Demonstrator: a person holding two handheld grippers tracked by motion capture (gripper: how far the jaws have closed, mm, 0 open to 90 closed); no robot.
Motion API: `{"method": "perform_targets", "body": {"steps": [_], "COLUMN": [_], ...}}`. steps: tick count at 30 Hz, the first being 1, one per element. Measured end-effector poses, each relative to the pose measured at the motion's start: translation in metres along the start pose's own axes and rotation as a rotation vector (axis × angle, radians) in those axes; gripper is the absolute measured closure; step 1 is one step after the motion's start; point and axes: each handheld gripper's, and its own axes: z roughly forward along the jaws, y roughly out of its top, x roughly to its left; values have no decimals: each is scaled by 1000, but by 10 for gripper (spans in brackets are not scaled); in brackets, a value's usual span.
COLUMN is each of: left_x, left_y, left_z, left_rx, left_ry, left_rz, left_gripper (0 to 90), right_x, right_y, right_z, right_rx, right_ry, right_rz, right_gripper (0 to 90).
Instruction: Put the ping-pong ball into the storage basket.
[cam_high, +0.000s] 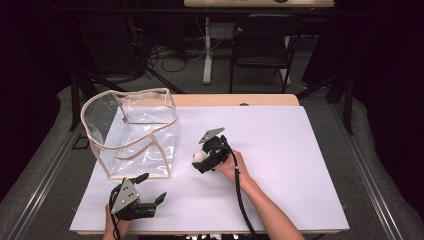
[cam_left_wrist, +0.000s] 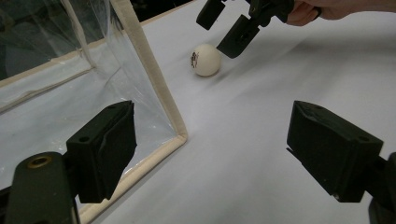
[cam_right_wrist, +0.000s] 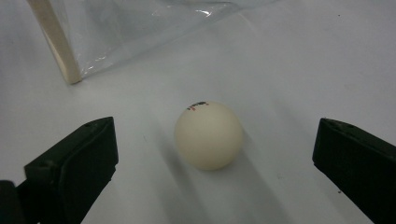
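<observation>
A cream-white ball (cam_high: 199, 156) with a small printed mark lies on the white table sheet (cam_high: 280, 145), just right of a clear plastic bin (cam_high: 131, 131) with a beige frame. My right gripper (cam_high: 203, 159) is open, its black jaws set either side of the ball (cam_right_wrist: 208, 135) without touching it. In the left gripper view the ball (cam_left_wrist: 206, 59) rests beyond the bin's corner (cam_left_wrist: 159, 88), with the right gripper (cam_left_wrist: 224, 27) over it. My left gripper (cam_high: 150, 189) stands open and holds nothing near the table's front left, by the bin's front corner.
The bin stands at the table's back left and looks to hold nothing. Beyond the table are a dark folding chair (cam_high: 261, 40), a white desk leg (cam_high: 207, 50) and floor cables. The sheet's right half lies bare.
</observation>
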Motion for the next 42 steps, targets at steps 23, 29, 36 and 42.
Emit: {"method": "perform_targets", "body": {"steps": [23, 29, 36, 42], "left_x": [0, 0, 2, 1], "left_y": [0, 0, 0, 0], "left_z": [0, 0, 0, 1], "left_rx": [0, 1, 1, 3], "left_ry": [0, -1, 10, 1], "left_rz": [-1, -2, -9, -1], "left_gripper": [160, 160, 161, 161], "right_x": [8, 9, 7, 9], "right_y": [1, 0, -2, 0], "right_z": [13, 15, 17, 15], "right_rx": [55, 65, 69, 64], "right_ry": [-27, -42, -37, -46], "right_rz": [-42, -49, -52, -65], "right_gripper": [396, 450, 502, 505]}}
